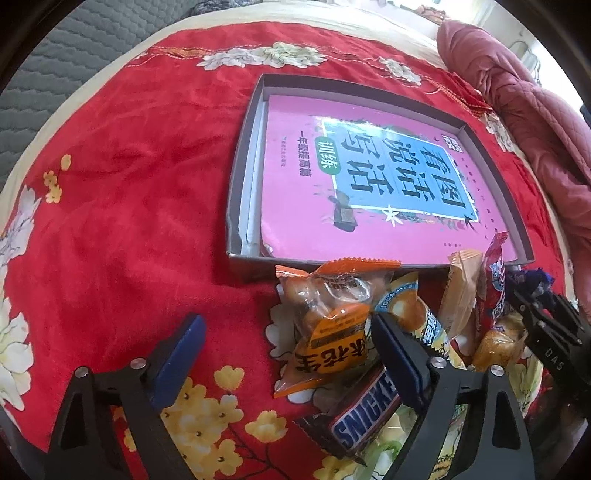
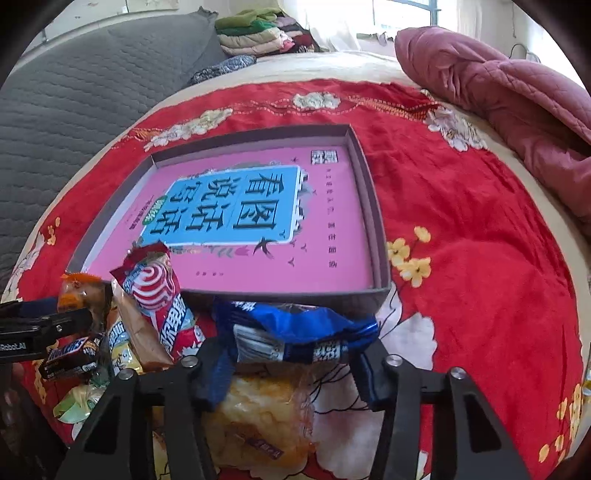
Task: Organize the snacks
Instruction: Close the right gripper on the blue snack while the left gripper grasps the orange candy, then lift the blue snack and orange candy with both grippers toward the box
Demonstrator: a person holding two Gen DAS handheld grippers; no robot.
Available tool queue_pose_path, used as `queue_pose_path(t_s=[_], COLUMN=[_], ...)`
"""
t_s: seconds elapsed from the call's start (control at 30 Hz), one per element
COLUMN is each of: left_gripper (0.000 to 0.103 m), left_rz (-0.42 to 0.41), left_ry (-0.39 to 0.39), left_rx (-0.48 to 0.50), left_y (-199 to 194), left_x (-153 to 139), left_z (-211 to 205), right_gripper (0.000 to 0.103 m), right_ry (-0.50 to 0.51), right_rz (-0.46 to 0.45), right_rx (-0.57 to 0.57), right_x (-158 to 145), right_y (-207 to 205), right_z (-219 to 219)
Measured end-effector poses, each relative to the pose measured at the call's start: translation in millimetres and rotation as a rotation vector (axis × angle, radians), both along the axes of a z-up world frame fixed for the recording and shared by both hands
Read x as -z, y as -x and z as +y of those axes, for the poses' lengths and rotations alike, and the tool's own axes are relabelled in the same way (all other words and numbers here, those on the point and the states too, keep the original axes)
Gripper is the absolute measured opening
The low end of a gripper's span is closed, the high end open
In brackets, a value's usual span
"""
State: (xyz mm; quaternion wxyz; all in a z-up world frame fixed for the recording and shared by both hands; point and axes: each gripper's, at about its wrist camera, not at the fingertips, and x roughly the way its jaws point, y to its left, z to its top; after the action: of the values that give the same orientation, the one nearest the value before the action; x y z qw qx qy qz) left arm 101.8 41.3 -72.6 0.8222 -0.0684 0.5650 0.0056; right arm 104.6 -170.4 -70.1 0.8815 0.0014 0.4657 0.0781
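Observation:
A shallow grey box (image 1: 236,184) (image 2: 380,236) holding a pink book lies on the red floral blanket. A pile of snacks sits at its near edge. My left gripper (image 1: 288,339) is open around an orange peanut packet (image 1: 328,343), above a Snickers bar (image 1: 365,417). My right gripper (image 2: 291,365) is open, its blue pads on either side of a blue packet (image 2: 295,332) that rests over a clear-wrapped pastry (image 2: 258,417). A red-and-white packet (image 2: 159,295) leans on the box edge.
A pink quilted blanket (image 2: 509,99) is bunched at the far right. A grey quilted cushion (image 2: 85,85) stands at the left, with folded clothes (image 2: 255,29) behind it. The other gripper shows at each view's edge (image 1: 550,328) (image 2: 40,328).

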Motion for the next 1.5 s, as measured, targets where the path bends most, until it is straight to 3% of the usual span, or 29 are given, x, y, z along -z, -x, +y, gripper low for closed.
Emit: queue_pose_path(t_s=[0.03, 0.17, 0.23, 0.3, 0.63, 1.5], left_gripper=[0.078, 0.059, 0.043, 0.037, 0.032, 0.032], left_rz=[-0.001, -0.002, -0.006, -0.007, -0.029, -0.156], left_ry=[0.002, 0.067, 0.102, 0.131, 0.173, 0.150], left_rx=[0.002, 0.010, 0.015, 0.022, 0.019, -0.011], left_y=[-0.2, -1.3, -0.3, 0.0, 4.2, 9.3], left_x=[-0.1, 0.2, -0.1, 0.0, -2.2, -54.9], left_z=[-0.3, -1.2, -1.8, -2.8, 1.9, 9.5], right_gripper=[0.053, 0.053, 0.053, 0.052, 0.052, 0.052], right_ry=[-0.008, -0.038, -0.043, -0.047, -0.079, -0.174], right_rz=[-0.004, -0.002, -0.004, -0.006, -0.019, -0.157], right_rx=[0.004, 0.016, 0.017, 0.015, 0.018, -0.017], right_x=[-1.1, -2.0, -3.0, -3.4, -8.4, -44.3], right_y=[-0.4, -1.3, -1.2, -1.0, 0.2, 8.6], right_z=[-1.6, -7.4, -8.2, -7.4, -11.9, -16.1])
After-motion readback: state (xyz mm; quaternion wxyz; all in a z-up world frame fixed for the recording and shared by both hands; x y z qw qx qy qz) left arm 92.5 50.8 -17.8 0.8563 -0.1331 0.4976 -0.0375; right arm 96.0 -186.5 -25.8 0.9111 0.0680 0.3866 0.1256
